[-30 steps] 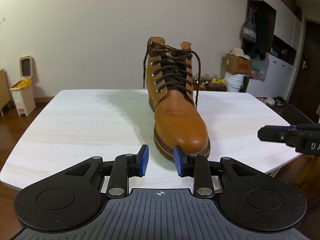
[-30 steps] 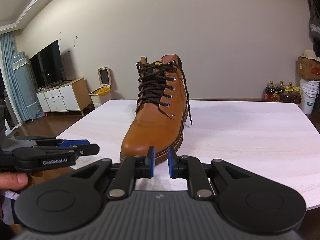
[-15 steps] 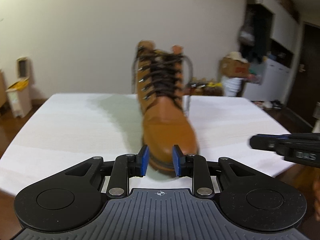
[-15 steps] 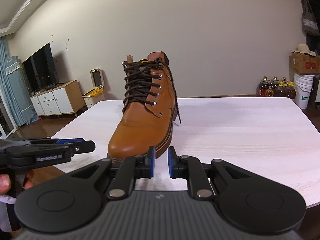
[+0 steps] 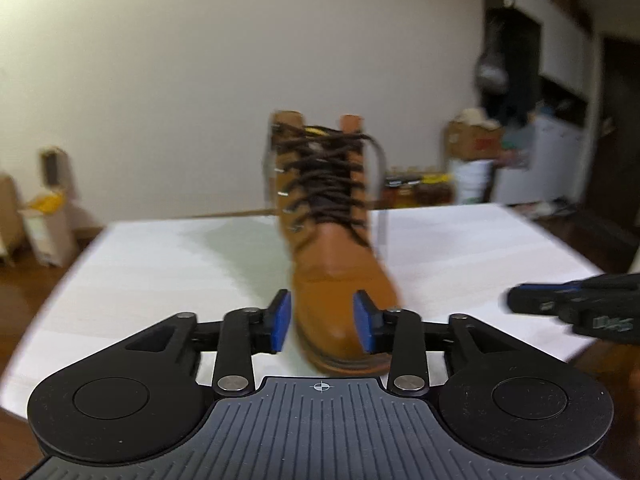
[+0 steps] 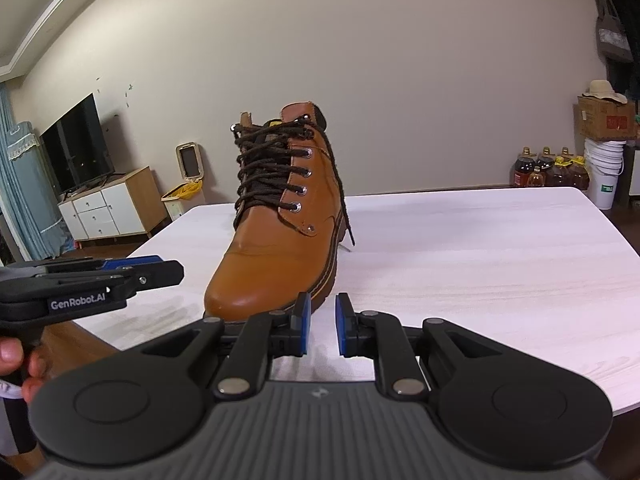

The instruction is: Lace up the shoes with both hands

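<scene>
One boot (image 6: 276, 248) stands on one table (image 6: 480, 248); two grippers, left (image 5: 322, 322) and right (image 6: 322, 330); four visible bottles (image 6: 548, 168) (behind, on the floor).

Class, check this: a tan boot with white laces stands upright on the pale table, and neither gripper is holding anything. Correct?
One error: the laces are dark brown, not white, as the right wrist view shows. The tan boot does stand upright on the table, and neither gripper holds anything.
</scene>
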`<state>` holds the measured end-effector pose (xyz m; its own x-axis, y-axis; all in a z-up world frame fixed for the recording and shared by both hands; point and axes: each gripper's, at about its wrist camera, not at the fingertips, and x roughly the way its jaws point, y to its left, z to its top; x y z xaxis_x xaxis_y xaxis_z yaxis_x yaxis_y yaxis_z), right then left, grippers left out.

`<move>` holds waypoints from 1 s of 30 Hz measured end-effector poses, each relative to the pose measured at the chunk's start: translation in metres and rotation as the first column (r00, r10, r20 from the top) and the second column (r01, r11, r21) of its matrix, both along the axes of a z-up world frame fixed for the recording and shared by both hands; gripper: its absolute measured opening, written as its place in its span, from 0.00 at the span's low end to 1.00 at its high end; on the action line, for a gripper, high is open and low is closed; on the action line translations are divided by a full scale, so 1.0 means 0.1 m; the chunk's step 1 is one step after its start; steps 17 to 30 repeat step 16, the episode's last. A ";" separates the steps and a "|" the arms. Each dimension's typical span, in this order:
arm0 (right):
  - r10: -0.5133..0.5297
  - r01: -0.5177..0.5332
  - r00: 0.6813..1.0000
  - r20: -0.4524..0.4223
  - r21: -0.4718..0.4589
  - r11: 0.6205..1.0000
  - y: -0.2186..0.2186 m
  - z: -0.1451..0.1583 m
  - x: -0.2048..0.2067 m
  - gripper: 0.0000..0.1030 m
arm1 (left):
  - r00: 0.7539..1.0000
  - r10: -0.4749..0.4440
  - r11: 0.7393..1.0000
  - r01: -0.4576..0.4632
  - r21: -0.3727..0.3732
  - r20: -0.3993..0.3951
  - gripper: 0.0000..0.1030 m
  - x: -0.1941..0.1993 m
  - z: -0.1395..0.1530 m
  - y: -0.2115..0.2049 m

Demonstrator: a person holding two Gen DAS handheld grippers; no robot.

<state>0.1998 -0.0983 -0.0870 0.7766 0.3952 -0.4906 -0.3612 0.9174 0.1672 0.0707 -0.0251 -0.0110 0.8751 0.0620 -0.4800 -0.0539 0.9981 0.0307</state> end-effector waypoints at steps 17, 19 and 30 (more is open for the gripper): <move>0.037 -0.037 0.999 0.026 -0.006 0.999 0.15 0.10 -0.01 0.15 | 0.996 -0.080 0.993 0.083 -0.085 0.035 0.38 -0.08 0.12 0.03; 0.037 -0.037 0.999 0.026 -0.006 0.999 0.15 0.10 -0.01 0.15 | 0.996 -0.080 0.993 0.083 -0.085 0.035 0.38 -0.08 0.12 0.03; 0.037 -0.037 0.999 0.026 -0.006 0.999 0.15 0.10 -0.01 0.15 | 0.996 -0.080 0.993 0.083 -0.085 0.035 0.38 -0.08 0.12 0.03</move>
